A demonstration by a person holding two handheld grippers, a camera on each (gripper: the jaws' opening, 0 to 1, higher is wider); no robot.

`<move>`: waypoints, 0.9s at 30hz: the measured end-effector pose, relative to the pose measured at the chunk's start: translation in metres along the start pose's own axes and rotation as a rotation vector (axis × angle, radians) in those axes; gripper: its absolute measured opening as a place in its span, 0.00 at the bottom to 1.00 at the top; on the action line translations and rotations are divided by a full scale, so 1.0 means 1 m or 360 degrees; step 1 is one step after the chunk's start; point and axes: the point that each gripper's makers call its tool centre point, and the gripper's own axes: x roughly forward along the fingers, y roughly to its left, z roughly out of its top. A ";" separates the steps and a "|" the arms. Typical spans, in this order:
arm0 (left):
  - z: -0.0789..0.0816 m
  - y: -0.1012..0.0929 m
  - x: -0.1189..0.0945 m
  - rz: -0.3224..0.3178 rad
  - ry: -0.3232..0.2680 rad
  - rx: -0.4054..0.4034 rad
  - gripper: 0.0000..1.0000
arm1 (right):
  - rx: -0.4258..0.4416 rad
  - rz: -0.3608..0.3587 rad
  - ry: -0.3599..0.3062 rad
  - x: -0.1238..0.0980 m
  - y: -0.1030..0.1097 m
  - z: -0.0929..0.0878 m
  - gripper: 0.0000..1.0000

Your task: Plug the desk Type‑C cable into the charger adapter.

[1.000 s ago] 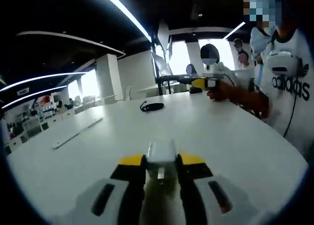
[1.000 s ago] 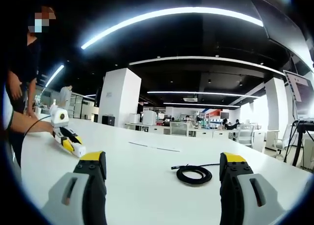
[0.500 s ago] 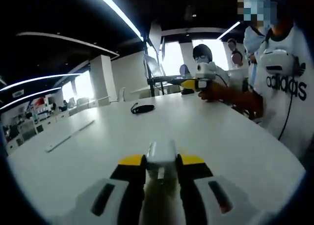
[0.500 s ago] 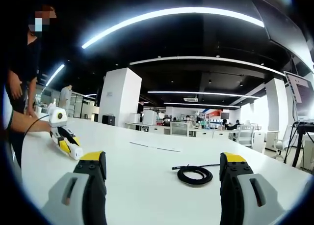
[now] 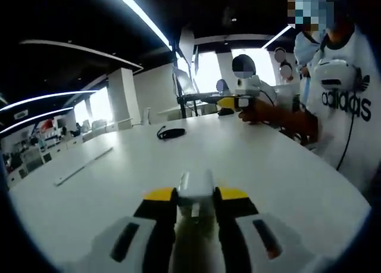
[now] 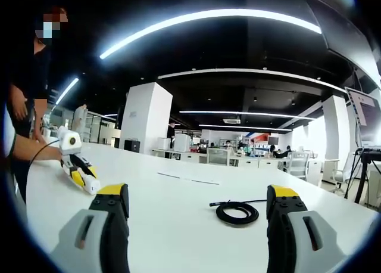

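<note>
in the left gripper view, the left gripper (image 5: 196, 195) is seen from behind, and its two yellow-tipped jaws are clamped on the white charger adapter (image 5: 196, 186), which is held between them just above the white table (image 5: 268, 166). the adapter is pressed on both sides by the jaws, and its far end points across the table. further away on the same table, the black type-c cable (image 5: 169, 132) is seen lying in a small coil, well apart from the adapter. a long thin white strip (image 5: 80, 167) is laid flat on the table at the left. at the right of this view the right gripper (image 5: 205, 98) is held above the far edge of the table by a hand (image 5: 256, 111) of a person in a white printed shirt (image 5: 348, 106)

in the right gripper view, the jaws of the right gripper (image 6: 198, 206) are wide apart and nothing is held between them. the coiled cable (image 6: 237, 212) is seen on the table (image 6: 166, 225) between the two jaws, nearer to the right one, and it is not touched by them; one loose end of it runs out to the right. at the left of this view the left gripper (image 6: 94, 186) is seen low over the table, held by a hand (image 6: 50, 155), with something white at its tip. a white pillar (image 6: 147, 118) and rows of desks are seen far behind, under long curved ceiling lights (image 6: 208, 16)
</note>
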 end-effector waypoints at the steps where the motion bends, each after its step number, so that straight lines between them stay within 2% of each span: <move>1: 0.000 0.000 0.000 0.0000 0.0000 0.0000 0.25 | -0.0002 0.0000 0.0000 0.000 0.000 0.000 0.98; 27: -0.002 0.001 -0.002 -0.0025 -0.0020 0.0005 0.25 | -0.0003 0.0002 0.0006 0.001 0.003 -0.002 0.98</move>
